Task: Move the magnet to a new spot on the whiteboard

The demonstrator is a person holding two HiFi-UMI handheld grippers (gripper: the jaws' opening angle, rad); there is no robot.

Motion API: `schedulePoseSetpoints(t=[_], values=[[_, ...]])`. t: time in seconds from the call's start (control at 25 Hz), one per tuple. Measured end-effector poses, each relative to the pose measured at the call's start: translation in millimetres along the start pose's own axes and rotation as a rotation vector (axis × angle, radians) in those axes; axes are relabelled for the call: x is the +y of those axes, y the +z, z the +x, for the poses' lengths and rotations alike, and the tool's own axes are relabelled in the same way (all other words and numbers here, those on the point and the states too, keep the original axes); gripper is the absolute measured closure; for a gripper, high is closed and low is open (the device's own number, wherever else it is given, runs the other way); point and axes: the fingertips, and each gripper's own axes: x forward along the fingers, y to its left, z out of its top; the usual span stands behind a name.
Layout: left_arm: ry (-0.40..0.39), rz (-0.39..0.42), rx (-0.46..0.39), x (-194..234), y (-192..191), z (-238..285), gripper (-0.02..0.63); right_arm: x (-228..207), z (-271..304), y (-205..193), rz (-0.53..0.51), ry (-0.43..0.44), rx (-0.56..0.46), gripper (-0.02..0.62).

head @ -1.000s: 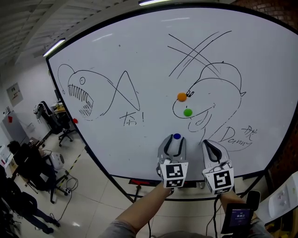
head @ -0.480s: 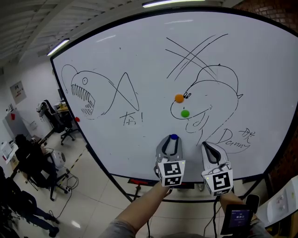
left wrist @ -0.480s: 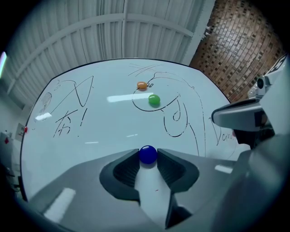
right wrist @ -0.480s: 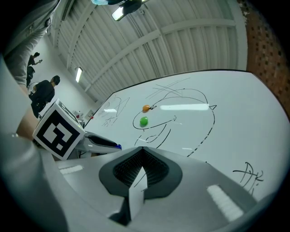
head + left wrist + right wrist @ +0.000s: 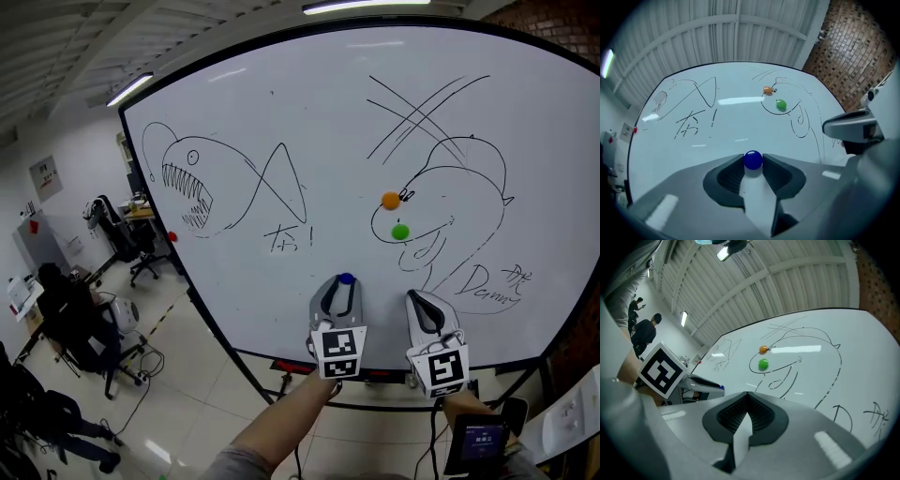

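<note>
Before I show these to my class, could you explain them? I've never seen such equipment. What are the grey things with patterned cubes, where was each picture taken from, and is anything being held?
There is no robot here. A person holds a hand tool with two jaws in each hand. The wide picture comes from a camera on the person's head. The other two come from cameras riding on each tool, looking along its jaws.

Both tools face a whiteboard with pen drawings, an orange magnet and a green magnet on it.

The left gripper has just been closing its jaws, which now pinch a blue magnet close to the board. The right gripper has its jaws shut with nothing between them.

The patterned cubes are part of the tools.
</note>
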Motion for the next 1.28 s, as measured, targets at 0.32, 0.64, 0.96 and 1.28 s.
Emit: schedulePoseSetpoints(t=[0.32, 0.64, 0.96, 1.28], values=[[0.028, -0.005, 0.007, 85.5, -15.2, -18.5, 0.483, 72.5, 52.2, 12.1, 0.010, 0.042, -0.016, 0.589], [0.078, -0.001, 0.007, 189.0, -28.9, -33.4, 0.483, 149.6, 113.6, 25.6, 0.015, 0.084, -0.042, 0.588], [0.150, 0.007, 0.017, 294.4, -45.3, -50.0, 0.483, 223.5, 169.8, 35.1, 0.049, 0.129, -0.068, 0.589], [0.213, 0.009, 0.013, 383.3, -52.2, -60.9, 0.483, 280.1, 216.1, 45.1, 0.033, 0.167, -0.089, 0.589]])
